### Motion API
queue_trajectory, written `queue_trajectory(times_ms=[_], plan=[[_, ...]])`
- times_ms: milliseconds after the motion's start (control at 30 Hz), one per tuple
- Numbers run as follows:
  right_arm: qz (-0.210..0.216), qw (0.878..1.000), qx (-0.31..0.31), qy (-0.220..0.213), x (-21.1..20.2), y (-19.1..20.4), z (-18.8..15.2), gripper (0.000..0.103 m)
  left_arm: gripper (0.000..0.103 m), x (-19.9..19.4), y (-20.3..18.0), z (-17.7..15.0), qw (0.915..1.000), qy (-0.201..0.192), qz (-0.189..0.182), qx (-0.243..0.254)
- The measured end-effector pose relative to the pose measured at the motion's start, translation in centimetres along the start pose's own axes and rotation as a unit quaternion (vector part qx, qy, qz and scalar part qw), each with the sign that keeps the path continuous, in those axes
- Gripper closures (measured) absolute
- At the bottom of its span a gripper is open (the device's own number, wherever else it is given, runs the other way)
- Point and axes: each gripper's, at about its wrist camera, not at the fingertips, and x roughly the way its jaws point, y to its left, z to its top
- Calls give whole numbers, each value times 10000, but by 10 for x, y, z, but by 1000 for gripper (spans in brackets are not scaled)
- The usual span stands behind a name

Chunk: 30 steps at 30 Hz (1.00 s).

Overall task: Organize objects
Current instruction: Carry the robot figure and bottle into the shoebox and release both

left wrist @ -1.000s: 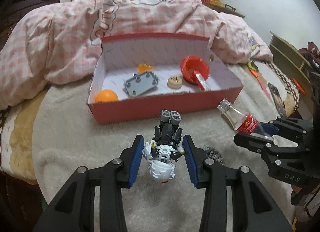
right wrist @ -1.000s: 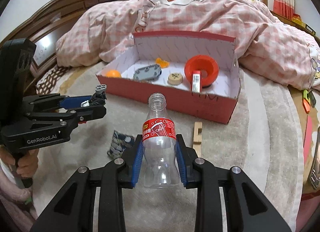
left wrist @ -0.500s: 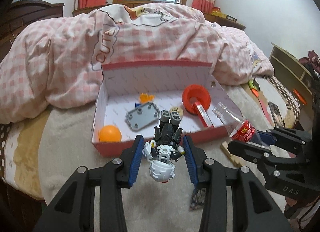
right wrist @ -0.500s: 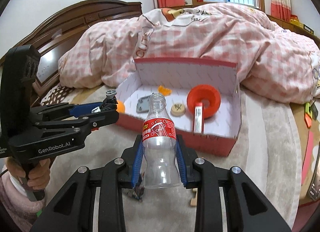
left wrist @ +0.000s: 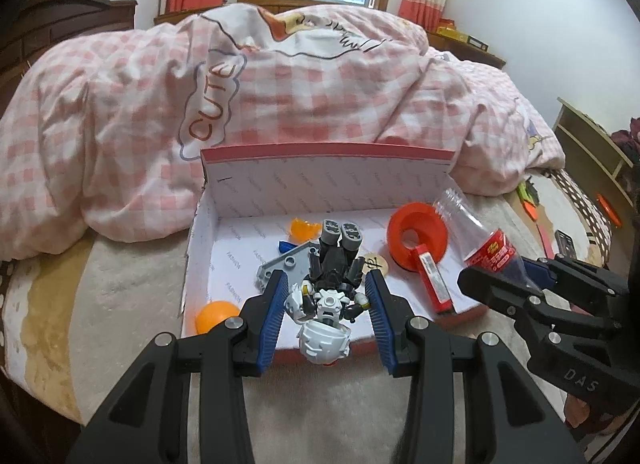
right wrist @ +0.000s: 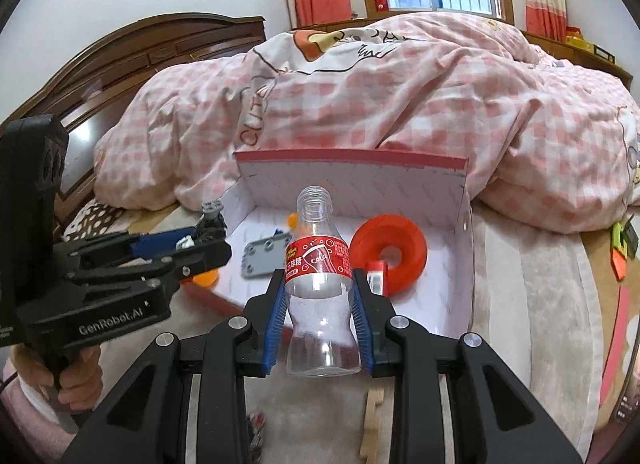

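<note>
Left claw [left wrist: 327, 314] pinches a toy robot [left wrist: 326, 320] btwn its blue pads, white head toward the camera, grey feet pointing out at 12 o'clock, over the near wall of the box [left wrist: 328, 162]. Right claw [right wrist: 319, 314] pinches a clear cola bottle [right wrist: 320, 284] by the waist, just under the red label, mouth up at 12, uncapped. Bottle hangs over the box's near edge. From the left view the right claw w/ bottle sits at 3 o'clock, neck slanting toward 11. In the box, beyond the toy: grey plate [left wrist: 280, 268] at 11, orange ball [left wrist: 216, 316] at 9 by the left wall, red funnel [left wrist: 416, 238] at 1–2, a red-and-white tube [left wrist: 434, 282] lying against it. Behind the box at 12, a pink checked quilt [left wrist: 320, 76]. Box rests on a beige blanket [left wrist: 132, 284]. Right view: a wooden piece [right wrist: 372, 424] on the blanket at 5 o'clock below the claw.
</note>
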Motion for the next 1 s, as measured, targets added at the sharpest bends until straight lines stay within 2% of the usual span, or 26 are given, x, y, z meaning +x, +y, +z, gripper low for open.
queue_trajectory(times_ms=[500, 1000], plan=[[-206, 9997, 114, 120, 48, -21, 5, 71, 63, 50, 10, 5, 9993, 209, 275, -120], [-451, 9989, 53, 106, 60, -30, -1, 71, 63, 71, 10, 0, 9988, 319, 362, -102]])
